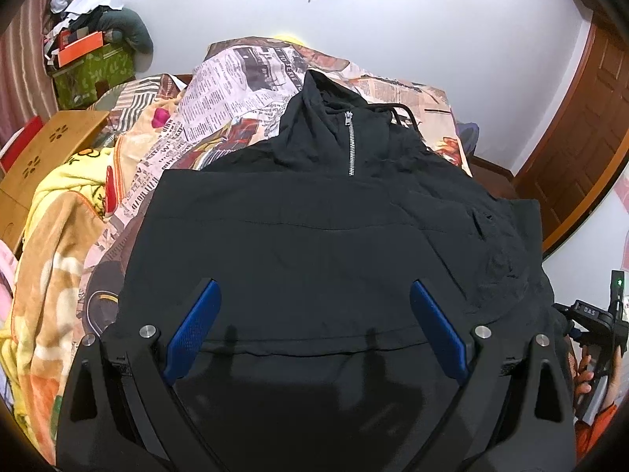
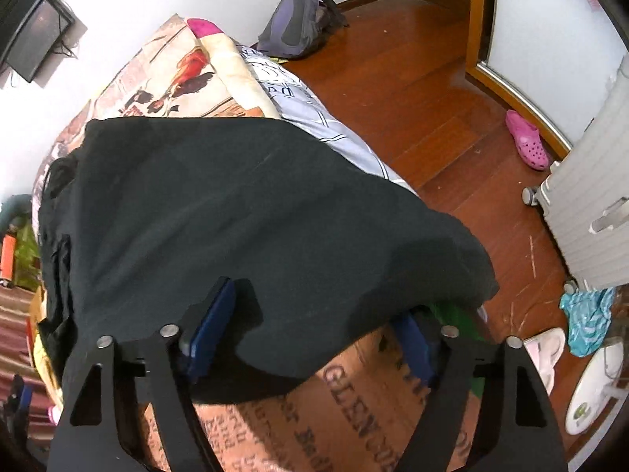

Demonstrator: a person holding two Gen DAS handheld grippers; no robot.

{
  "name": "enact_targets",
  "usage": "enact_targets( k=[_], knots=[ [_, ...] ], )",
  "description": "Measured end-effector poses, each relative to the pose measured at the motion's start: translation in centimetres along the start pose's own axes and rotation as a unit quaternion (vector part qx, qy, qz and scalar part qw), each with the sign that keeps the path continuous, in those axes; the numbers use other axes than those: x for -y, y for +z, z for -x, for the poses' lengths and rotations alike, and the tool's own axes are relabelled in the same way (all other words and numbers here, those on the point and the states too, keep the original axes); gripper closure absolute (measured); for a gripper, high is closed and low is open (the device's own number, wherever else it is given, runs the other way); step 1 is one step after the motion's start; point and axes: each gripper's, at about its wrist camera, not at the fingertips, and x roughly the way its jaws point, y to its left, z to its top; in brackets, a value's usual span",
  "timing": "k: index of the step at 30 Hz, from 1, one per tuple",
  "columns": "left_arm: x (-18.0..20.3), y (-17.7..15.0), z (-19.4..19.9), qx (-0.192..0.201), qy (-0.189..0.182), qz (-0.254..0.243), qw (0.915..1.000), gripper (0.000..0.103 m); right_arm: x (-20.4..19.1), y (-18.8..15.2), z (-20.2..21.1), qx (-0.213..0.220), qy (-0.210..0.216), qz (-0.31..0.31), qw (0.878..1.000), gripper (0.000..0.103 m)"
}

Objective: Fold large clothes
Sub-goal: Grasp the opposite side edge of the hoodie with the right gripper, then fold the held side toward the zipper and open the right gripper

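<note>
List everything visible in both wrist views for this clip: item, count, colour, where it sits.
jacket: 1, black, spread on the bed, zip collar at the far end
bedspread: 1, newspaper print, under the jacket
blanket: 1, yellow and orange, left of the jacket
wooden stand: 1, tan, far left
green box: 1, piled with clutter, in the corner
backpack: 1, purple-grey, on the floor by the wall
clog: 1, pink, on the floor
suitcase: 1, white, at right
left gripper: open above the jacket
right gripper: open at the jacket's edge
</note>
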Motion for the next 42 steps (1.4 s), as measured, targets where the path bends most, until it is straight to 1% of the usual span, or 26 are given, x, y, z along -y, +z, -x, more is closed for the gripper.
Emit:
enact_targets(
  k=[1,3,4,5,6,7,8,10,11,16,19,21,24,28,31,33,34,36,39,42],
  knots=[
    [0.0,0.0,0.1,0.0,0.001,-0.001,1.0,0.006,-0.1,0.2,0.1,0.002,-0.003,0.002,1.0,0.043],
    [0.0,0.0,0.2,0.001,0.004,-0.004,1.0,0.006,-0.5,0.3,0.5,0.01,-0.02,0.017,1.0,0.058],
    [0.0,-0.1,0.2,0.002,0.005,-0.005,1.0,0.006,-0.6,0.4,0.7,0.012,-0.024,0.022,0.999,0.061],
    [-0.1,-0.1,0.3,0.002,0.005,-0.006,1.0,0.006,-0.7,0.4,0.9,0.016,-0.029,0.029,0.999,0.068],
    [-0.1,-0.1,0.4,0.003,0.004,-0.006,1.0,0.006,-1.0,0.4,1.2,0.02,-0.031,0.038,0.999,0.076],
    [-0.2,0.0,0.5,0.004,0.004,-0.005,1.0,0.006,-1.2,0.4,1.4,0.023,-0.032,0.047,0.998,0.08],
    [-0.1,0.0,0.6,0.005,0.005,-0.006,1.0,0.006,-1.5,0.5,1.5,0.025,-0.032,0.053,0.998,0.087],
    [-0.3,0.0,0.8,0.008,0.006,-0.006,0.9999,0.006,-2.1,0.5,2.1,0.036,-0.039,0.066,0.996,0.088],
    [-0.3,0.0,1.0,0.011,0.006,-0.007,0.9999,0.006,-2.5,0.5,2.4,0.045,-0.042,0.073,0.995,0.091],
    [-0.4,0.2,1.8,0.021,0.006,-0.011,0.9997,0.006,-4.7,1.1,5.3,0.09,-0.03,0.096,0.991,0.093],
    [-0.4,0.3,2.1,0.026,0.006,-0.013,0.9995,0.006,-6.4,1.5,7.5,0.121,-0.009,0.108,0.987,0.093],
    [-0.5,0.3,2.4,0.031,0.007,-0.015,0.9994,0.006,-7.7,1.7,9.0,0.137,0.014,0.117,0.984,0.094],
    [-0.5,0.3,2.8,0.034,0.003,-0.017,0.9993,0.006,-10.8,1.4,10.9,0.161,0.052,0.146,0.975,0.094],
    [-0.6,0.3,3.2,0.037,0.001,-0.02,0.9991,0.006,-15.0,0.0,11.8,0.175,0.086,0.2,0.96,0.094],
    [-0.6,0.2,3.5,0.04,0.001,-0.023,0.9989,0.006,-18.5,-1.7,11.4,0.169,0.112,0.248,0.947,0.094],
    [-0.8,0.1,3.7,0.04,0.0,-0.024,0.9989,0.006,-20.9,-3.1,10.2,0.155,0.122,0.286,0.938,0.094],
    [-0.8,0.1,3.7,0.039,-0.001,-0.024,0.9989,0.006,-21.7,-3.8,9.7,0.145,0.126,0.299,0.935,0.094],
    [-1.1,0.0,3.8,0.039,-0.001,-0.021,0.999,0.006,-23.3,-5.1,8.2,0.122,0.127,0.32,0.931,0.094],
    [-1.4,-0.2,3.8,0.037,-0.001,-0.016,0.9992,0.006,-25.2,-7.2,5.4,0.086,0.116,0.348,0.926,0.094],
    [-1.8,-0.3,3.9,0.036,-0.001,-0.014,0.9992,0.006,-26.1,-9.1,3.3,0.054,0.105,0.365,0.923,0.094]
  ],
)
